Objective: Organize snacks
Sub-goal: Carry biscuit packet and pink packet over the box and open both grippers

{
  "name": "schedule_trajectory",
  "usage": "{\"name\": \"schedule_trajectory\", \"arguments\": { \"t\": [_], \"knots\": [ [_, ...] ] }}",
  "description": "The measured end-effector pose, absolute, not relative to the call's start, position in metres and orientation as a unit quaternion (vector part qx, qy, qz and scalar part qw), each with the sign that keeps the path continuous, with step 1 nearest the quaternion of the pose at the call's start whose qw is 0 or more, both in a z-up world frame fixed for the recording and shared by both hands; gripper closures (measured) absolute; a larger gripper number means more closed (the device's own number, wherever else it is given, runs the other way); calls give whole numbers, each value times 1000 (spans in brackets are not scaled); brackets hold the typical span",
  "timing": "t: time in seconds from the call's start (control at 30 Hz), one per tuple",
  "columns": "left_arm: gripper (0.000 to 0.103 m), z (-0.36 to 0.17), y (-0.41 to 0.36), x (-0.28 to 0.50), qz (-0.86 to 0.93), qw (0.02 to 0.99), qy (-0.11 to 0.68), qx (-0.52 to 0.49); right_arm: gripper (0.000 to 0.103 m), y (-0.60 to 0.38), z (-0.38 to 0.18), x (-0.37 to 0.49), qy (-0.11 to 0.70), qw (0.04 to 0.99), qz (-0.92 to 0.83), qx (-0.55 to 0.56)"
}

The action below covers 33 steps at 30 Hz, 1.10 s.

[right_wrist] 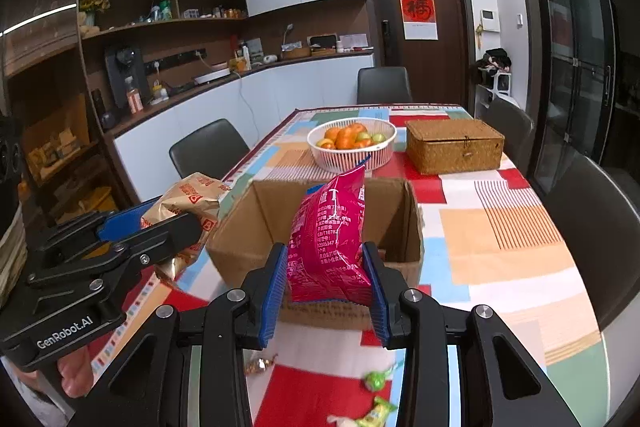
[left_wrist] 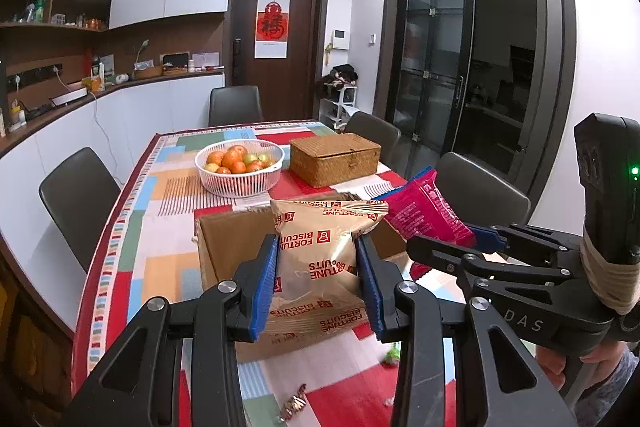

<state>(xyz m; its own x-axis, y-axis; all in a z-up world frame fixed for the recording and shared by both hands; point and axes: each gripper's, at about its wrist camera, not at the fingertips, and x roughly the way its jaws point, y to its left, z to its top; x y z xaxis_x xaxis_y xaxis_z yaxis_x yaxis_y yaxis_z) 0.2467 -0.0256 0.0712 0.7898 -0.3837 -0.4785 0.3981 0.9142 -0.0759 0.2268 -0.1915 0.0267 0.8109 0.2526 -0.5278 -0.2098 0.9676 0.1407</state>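
So both grippers have a packet each right now, held up off the tablecloth (right_wrist: pixel 500 239), and the whole thing comes down to where the cardboard box (right_wrist: pixel 320 211) sits relative to them: it's straight ahead and a bit below both, open top facing up, with its long side running across the view

Left gripper (left_wrist: pixel 317 279) is clamped on the beige biscuit packet (left_wrist: pixel 320 247). The blue pads (left_wrist: pixel 265 287) squeeze it from both sides around its lower half, and the packet stands up out of the jaws, tilted away toward the box. In the left wrist view it covers most of the box opening, so I'd say it's already hanging over the near edge or close to it, hard to be sure with the fisheye

Right gripper (right_wrist: pixel 325 287) is pinched on the pink snack bag (right_wrist: pixel 332 239), same deal, the bag standing tall with its top corner pointing toward the white fruit basket (right_wrist: pixel 352 151). It sits in front of the middle of the box

Neither hand looks clearly nearer, they're side by side, left one on the box's left. My guess is both just need to go forward and down a little, then let go. A few wrapped candies (right_wrist: pixel 376 379) are loose on the table just below the grippers, and the wicker box (right_wrist: pixel 454 147) sits closed beyond the box, beside the fruit
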Motion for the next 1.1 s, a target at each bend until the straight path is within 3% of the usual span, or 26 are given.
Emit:
{"name": "schedule_trajectory", "arguments": {
  "t": [1.1],
  "knots": [
    [64, 20, -32, 363, -177, 928, 328, 15, 65, -190, -9, 334, 340, 934, 105, 26]
  ]
}}
